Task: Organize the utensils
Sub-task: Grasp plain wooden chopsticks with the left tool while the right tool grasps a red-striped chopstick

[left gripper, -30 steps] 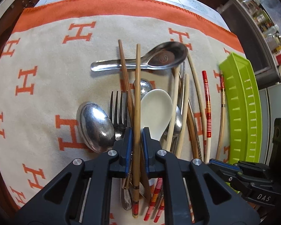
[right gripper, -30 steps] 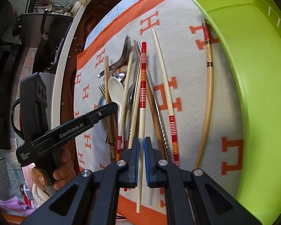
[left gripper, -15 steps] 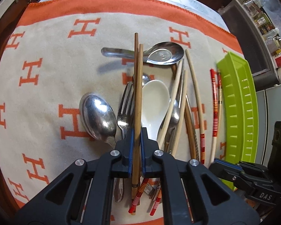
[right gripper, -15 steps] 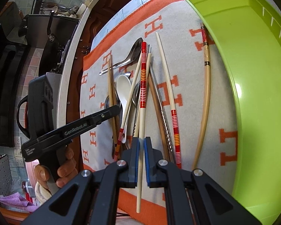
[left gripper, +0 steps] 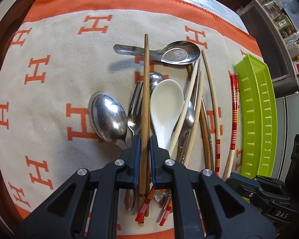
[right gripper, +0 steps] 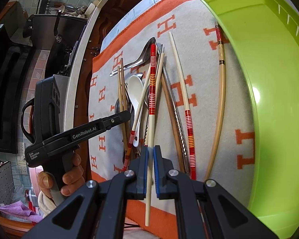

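Wooden chopstick (left gripper: pixel 145 107) lengthwise in left gripper (left gripper: pixel 143 139), tip pointing away

1. The left wrist camera sits just behind the left gripper (left gripper: pixel 143 139) and looks forward and down, close above the utensil pile (left gripper: pixel 169 107) on the orange-bordered cloth (left gripper: pixel 49 75).
2. The right wrist camera looks along the right gripper (right gripper: pixel 150 149), close above the cloth's right part and the green tray (right gripper: pixel 269 99).
3. The 2 views share the pile, the cloth and the tray; each also shows the other gripper.
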`<state>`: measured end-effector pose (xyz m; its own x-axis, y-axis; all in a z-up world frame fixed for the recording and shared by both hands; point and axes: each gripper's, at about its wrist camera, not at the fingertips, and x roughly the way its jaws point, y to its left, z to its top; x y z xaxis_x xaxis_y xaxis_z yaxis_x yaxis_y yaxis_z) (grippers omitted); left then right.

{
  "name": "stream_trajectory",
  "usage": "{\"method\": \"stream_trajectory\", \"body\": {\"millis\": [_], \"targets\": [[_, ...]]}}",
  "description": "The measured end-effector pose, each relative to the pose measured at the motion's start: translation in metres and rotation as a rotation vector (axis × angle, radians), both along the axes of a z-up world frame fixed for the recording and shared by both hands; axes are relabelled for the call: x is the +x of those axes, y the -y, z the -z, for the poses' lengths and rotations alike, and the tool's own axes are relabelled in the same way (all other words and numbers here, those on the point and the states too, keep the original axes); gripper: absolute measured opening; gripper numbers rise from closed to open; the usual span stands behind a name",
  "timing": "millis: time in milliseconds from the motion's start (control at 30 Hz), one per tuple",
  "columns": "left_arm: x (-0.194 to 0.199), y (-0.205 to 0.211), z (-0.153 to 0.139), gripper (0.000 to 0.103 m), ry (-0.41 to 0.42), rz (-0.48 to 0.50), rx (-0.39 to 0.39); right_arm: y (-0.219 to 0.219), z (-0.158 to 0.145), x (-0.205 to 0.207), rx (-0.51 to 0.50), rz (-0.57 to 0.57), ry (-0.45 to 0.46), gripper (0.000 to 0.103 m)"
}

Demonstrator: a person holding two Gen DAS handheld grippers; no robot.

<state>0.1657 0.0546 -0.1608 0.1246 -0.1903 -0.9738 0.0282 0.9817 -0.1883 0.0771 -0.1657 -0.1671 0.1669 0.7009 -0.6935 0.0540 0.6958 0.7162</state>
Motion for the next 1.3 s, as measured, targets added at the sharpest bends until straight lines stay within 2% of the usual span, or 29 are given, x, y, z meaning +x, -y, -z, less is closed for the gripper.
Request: {"method": "stream_trajectory", "body": {"millis": [33,100,333,433,600,733,1133,1300], "targets": [[-0.001,-0.001,-0.001,0.009,0.0,0.002,0.004,-0.001,0.0,0.0,0.0,-0.002,0.0,0.005],[-0.003,-0.003,-0.002,0.024,-0.002,0.004,0.001,-0.001,0.001,0.0,0.001,-0.004,-0.003,0.005],[-0.005,-0.009,-0.005,0.025,0.01,0.0,-0.023,-0.003,0.003,0.0,-0.001,-0.002,-0.007,0.005],[-0.005,-0.01,-0.003,0.021,0.008,-0.002,-0.026,-0.003,0.003,0.0,-0.001,-0.002,-0.009,0.005],[-0.004,-0.016,-0.001,0.006,0.019,-0.027,-0.022,-0.003,0.004,0.001,-0.003,-0.001,-0.015,0.005],[-0.006,-0.017,-0.009,0.005,0.042,-0.029,-0.005,-0.003,0.003,0.001,-0.003,-0.003,-0.013,0.005],[-0.009,-0.01,-0.01,0.005,0.022,-0.019,-0.018,-0.002,0.001,-0.002,0.004,-0.005,-0.006,0.005],[-0.014,-0.006,-0.029,0.005,0.039,-0.023,-0.031,0.006,-0.008,-0.005,0.015,0.005,0.022,0.005]]}}
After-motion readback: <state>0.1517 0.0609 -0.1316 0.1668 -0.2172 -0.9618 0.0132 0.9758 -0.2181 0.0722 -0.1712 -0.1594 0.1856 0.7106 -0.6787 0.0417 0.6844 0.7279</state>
